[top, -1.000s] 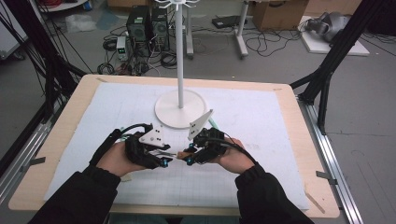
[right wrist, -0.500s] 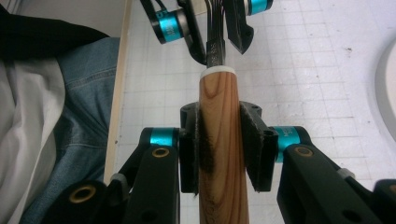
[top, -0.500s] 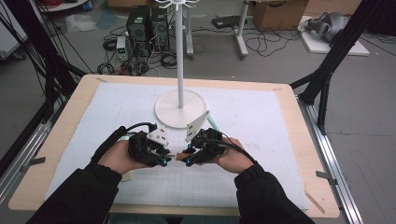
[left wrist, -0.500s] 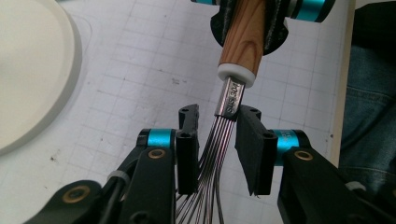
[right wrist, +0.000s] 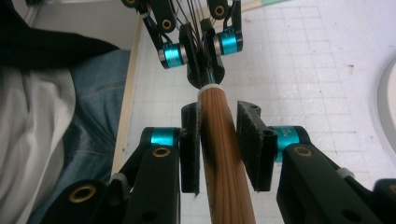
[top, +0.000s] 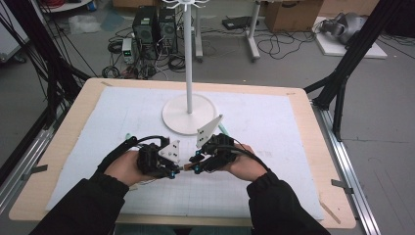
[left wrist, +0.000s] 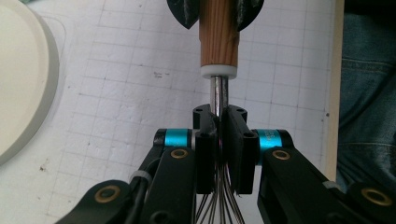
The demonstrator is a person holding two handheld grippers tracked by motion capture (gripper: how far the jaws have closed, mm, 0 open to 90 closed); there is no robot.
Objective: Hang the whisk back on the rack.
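Whisk (left wrist: 218,37), held between our two grippers just above the gridded mat (top: 274,122). Our left gripper (left wrist: 219,122) is clamped on the thin metal neck (left wrist: 218,93), just below the white collar; the whisk's wires (left wrist: 219,200) fan out behind the fingers (left wrist: 204,154), toward the camera. Our right gripper (right wrist: 219,140) brackets the wooden handle (right wrist: 223,154): the left pad touches the wood, while a narrow gap shows at the right pad (right wrist: 252,144), so we cannot tell whether this grip is firm. The two sets of fingertips nearly meet at the collar. Beyond the fingers, the round white stand base (top: 189,113) lies near. Behind both hands, the mat's near edge and the wooden table rim (top: 337,196) are close; open mat extends to either side.
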